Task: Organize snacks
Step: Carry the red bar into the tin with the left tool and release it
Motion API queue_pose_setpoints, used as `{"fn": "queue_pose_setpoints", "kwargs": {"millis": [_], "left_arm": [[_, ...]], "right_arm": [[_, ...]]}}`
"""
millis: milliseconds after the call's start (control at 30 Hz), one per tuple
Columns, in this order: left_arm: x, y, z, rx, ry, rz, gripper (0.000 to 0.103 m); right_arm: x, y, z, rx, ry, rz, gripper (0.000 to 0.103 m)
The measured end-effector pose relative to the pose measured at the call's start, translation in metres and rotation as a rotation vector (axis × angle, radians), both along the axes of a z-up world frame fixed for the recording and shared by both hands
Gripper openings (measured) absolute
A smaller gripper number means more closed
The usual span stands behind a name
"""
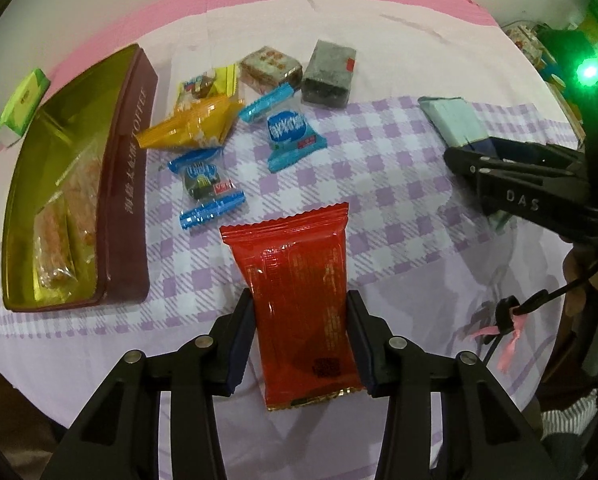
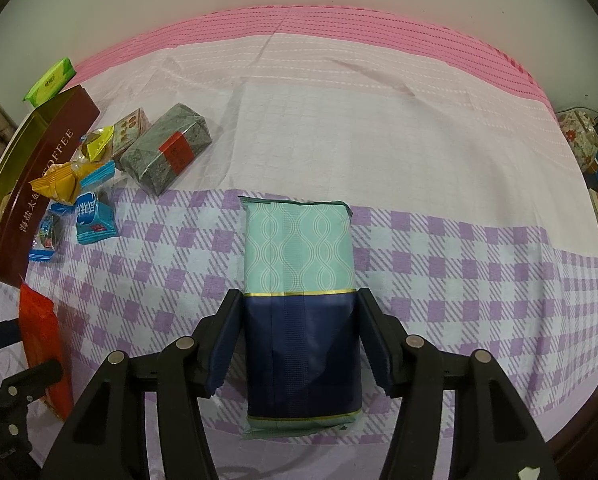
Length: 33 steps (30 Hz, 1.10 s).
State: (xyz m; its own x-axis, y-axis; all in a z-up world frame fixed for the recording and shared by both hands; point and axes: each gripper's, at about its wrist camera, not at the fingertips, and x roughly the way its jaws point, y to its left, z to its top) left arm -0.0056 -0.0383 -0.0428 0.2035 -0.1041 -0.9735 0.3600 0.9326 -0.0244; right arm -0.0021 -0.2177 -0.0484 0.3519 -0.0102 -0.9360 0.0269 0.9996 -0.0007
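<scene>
My left gripper is shut on a red snack packet, pinched by its long sides a little above the checked cloth. The same red packet shows at the right wrist view's lower left. A teal and navy packet lies flat on the cloth. My right gripper straddles its navy half with the fingers beside its sides, not visibly squeezing. From the left wrist view that packet and right gripper sit at the far right. An open toffee tin at the left holds several wrapped bars.
Loose snacks lie beside the tin: a yellow packet, two blue candies, a grey-green block and a patterned block. A green pack sits behind the tin. Cluttered shelves stand at the right.
</scene>
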Motion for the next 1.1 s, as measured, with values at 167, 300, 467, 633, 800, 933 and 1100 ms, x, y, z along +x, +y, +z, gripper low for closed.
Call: {"fn": "queue_pose_setpoints", "kwargs": {"millis": [167,300,467,633,800,933,1100], "left_arm": [[0.001,-0.003,0.013,0.001,-0.033,-0.007,0.045],[-0.002,0.000,0.022,-0.008,-0.045,0.005,0.045],[0.008,0.018,0.033,-0.015,-0.067,0.037,0.045],[0.025,0.046,0.048,-0.007,-0.109,0.104,0.045],[0.047,0.082,0.054,0.024,-0.138,0.184,0.045],[0.064,0.110,0.052,0.058,-0.148,0.238,0.045],[0.085,0.147,0.050,0.092,-0.162,0.303,0.045]], "right_arm": [[0.000,0.001,0.000,-0.001,0.000,0.002,0.057],[0.000,0.001,0.000,-0.001,0.001,0.001,0.057],[0.000,0.001,0.000,-0.002,0.001,0.002,0.059],[-0.001,0.002,-0.001,-0.003,0.001,0.001,0.059],[-0.001,0.002,-0.001,-0.004,0.001,0.001,0.060],[0.000,0.002,0.000,-0.005,0.004,-0.001,0.061],[0.000,0.003,0.000,-0.004,0.008,-0.007,0.061]]}}
